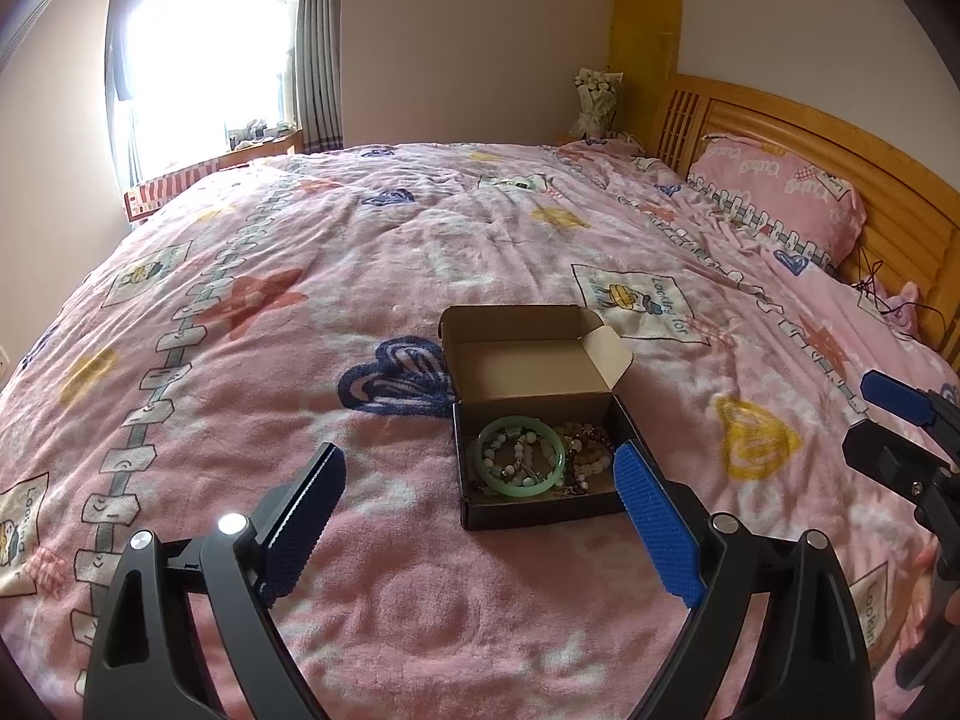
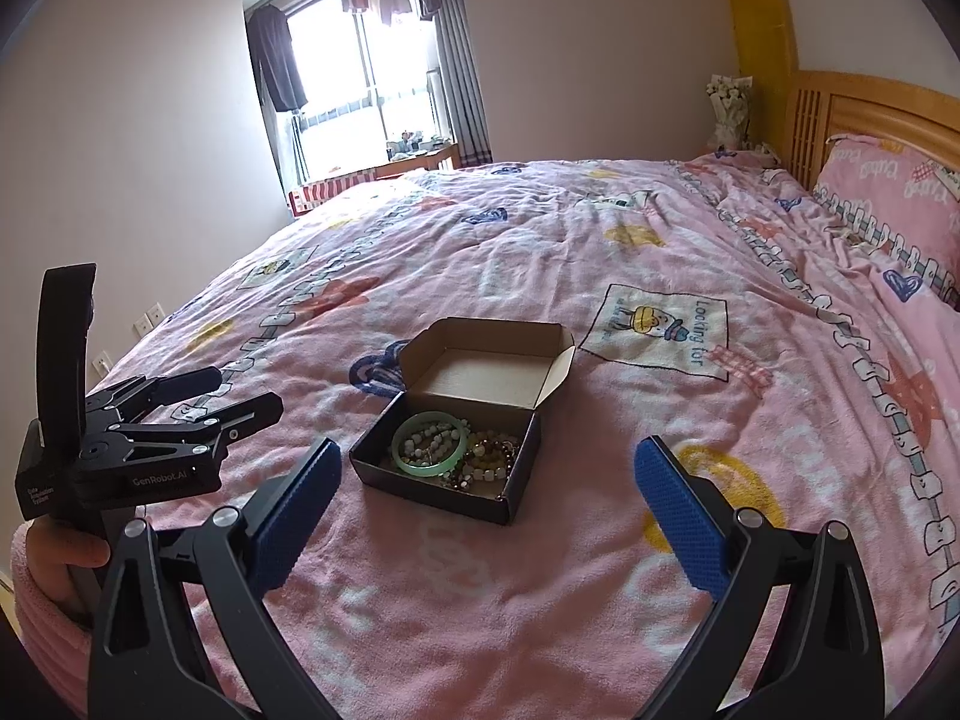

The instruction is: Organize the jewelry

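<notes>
We see a small black cardboard box point(image 1: 540, 420), lid up, on the pink bedspread point(image 1: 300, 300), holding a green bangle point(image 1: 521, 457) and tangled, perhaps beaded, bracelets point(image 2: 480, 456), at twelve o'clock beyond the left gripper point(image 1: 480, 516) and right gripper point(image 2: 486, 516), both spread wide and empty; only the right wrist view shows a hand point(image 2: 66, 558) gripping the left tool.

On my left gripper point(image 2: 240, 393), seen from the right wrist view, the black body reads "GenRobot.AI"; smaller white lettering at its near end is too small to read. The pink bedspread point(image 2: 600, 252) bears a panel right of centre reading "Looking for". The far-right pillow point(image 2: 888, 192) shows lettering I cannot read.
</notes>
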